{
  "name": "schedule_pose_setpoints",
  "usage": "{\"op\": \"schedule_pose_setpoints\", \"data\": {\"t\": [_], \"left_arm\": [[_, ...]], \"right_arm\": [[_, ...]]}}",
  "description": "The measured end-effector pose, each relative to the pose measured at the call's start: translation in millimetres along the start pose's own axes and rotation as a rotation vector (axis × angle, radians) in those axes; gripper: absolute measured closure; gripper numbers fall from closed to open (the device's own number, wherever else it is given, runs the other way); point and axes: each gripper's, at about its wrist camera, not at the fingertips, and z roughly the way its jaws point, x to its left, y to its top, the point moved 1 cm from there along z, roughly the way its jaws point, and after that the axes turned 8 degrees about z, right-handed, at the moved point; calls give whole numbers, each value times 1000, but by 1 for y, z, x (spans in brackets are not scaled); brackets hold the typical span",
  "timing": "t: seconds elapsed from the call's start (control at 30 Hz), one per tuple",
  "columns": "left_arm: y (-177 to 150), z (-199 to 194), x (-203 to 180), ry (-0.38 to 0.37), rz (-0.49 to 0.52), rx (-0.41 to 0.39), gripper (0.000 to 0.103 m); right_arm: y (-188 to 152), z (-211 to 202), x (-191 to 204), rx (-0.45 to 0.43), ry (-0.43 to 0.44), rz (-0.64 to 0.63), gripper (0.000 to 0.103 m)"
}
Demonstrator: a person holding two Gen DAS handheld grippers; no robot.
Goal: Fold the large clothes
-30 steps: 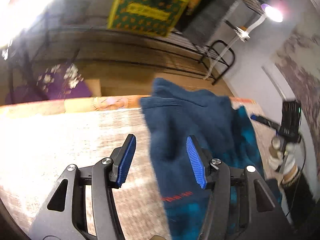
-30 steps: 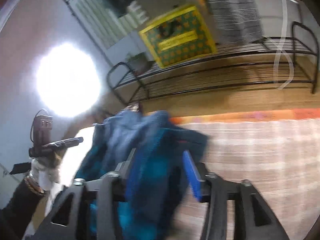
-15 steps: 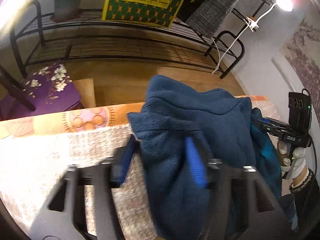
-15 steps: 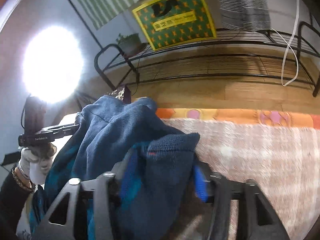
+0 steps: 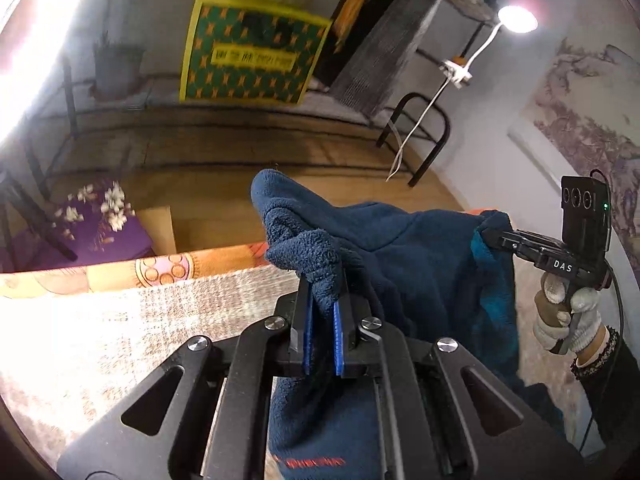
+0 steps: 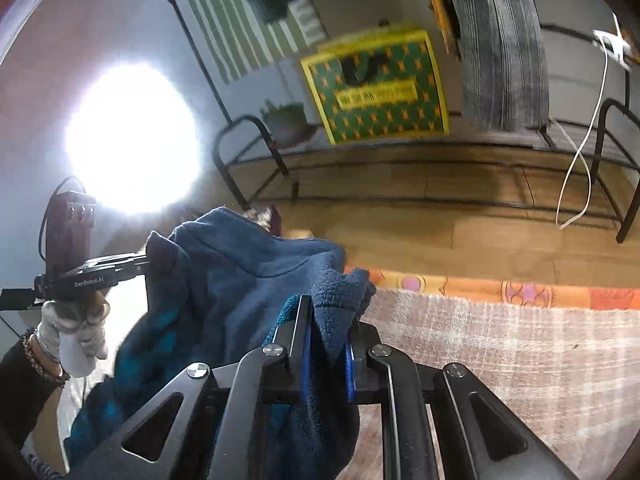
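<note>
Your left gripper point(image 5: 323, 312) is clamped on a bunched fold of the fleece garment point(image 5: 420, 264); the blue pads point(image 5: 338, 332) stand close together with fabric pinched between them. Your right gripper point(image 6: 326, 344) likewise grips a gathered edge of the same garment point(image 6: 248, 264), jaws narrow on the cloth. The garment is dark navy fleece with a nappy surface; a brighter teal inner face shows along one side, and small red lettering sits near the lower hem. It hangs raised between both grippers, slack and creased, above the pale woven rug point(image 5: 120, 320). The rug's orange patterned border point(image 6: 520, 292) lies beyond, next to the wooden floor point(image 6: 440, 220).
</note>
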Motion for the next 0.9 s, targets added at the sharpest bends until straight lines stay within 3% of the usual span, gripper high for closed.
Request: {"op": "schedule_pose_setpoints", "data": {"t": [0.23,0.47,0.67,0.9], "left_arm": [[-8,-65,-45,-18,42,-76,98],[-44,-153,-100,13,109,-120,99],[-94,-206,-132,17,139,-98,99],[-166,-222,-149,44,161,-20,99]], "right_arm": [[-9,-61,40,-73,25,-60,93],[-48,-135,85,-93,46,-118,93],[-104,-181,109,-58,51,-125,93],[-171,-200,117,7,24,-109,93]]}}
